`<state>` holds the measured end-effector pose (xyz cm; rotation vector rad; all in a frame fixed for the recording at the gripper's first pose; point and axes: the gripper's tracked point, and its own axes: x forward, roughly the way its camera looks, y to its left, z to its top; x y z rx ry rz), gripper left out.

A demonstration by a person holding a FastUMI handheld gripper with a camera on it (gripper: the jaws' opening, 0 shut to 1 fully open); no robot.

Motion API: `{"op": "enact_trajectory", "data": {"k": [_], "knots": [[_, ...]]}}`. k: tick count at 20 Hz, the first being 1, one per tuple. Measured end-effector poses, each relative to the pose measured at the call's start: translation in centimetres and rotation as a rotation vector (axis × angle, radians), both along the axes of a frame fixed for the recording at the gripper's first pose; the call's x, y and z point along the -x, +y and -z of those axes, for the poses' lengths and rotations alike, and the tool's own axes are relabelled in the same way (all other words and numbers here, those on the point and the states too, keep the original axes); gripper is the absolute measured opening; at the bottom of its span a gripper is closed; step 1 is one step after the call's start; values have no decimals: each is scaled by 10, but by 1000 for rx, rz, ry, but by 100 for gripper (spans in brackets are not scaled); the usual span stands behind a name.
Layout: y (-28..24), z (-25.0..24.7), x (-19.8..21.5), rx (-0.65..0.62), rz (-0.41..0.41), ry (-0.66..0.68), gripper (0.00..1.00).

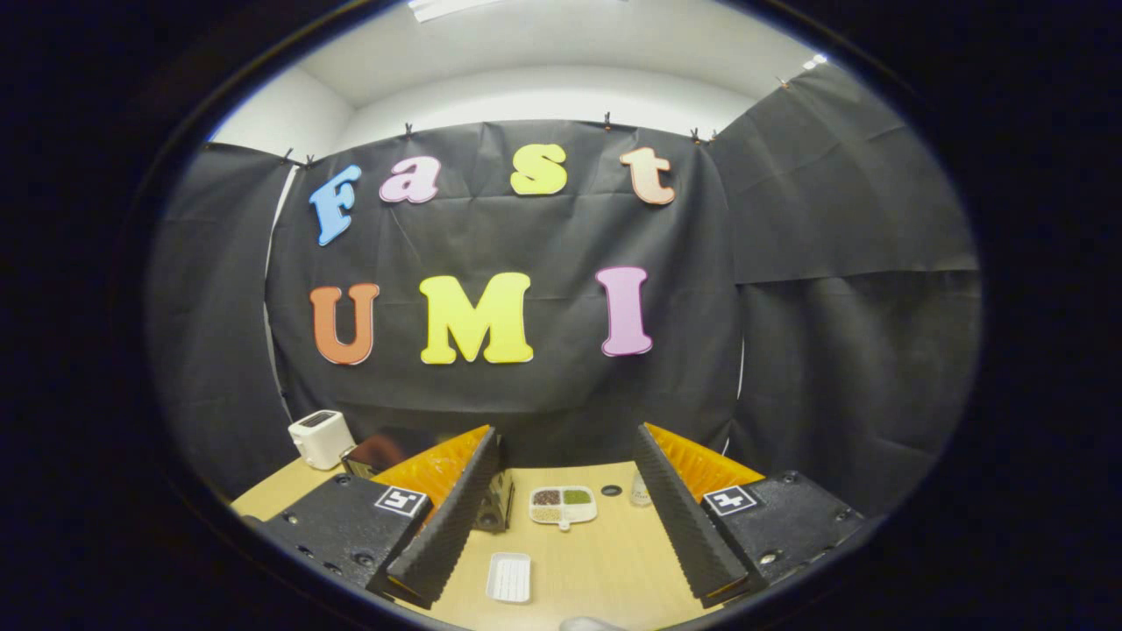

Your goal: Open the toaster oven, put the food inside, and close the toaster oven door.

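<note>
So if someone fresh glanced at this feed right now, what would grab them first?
Probably the gripper itself, its two fingers spread wide open and holding nothing, raised over the wooden table. Between the fingers, farther out, sits a divided dish of food, with an empty white tray nearer. Beyond the left finger stands a white toaster.

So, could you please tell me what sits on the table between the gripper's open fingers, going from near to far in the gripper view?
White ribbed tray → divided white dish with three fillings → small dark round thing, beyond the dish. The gripper is held open above the table, touching none of them.
</note>
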<state>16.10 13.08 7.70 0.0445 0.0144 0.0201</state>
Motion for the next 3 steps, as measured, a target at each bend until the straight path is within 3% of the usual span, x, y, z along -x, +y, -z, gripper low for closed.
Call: {"op": "enact_trajectory", "data": {"k": [3], "knots": [[-2,1,2,-1,5,3,99]]}}
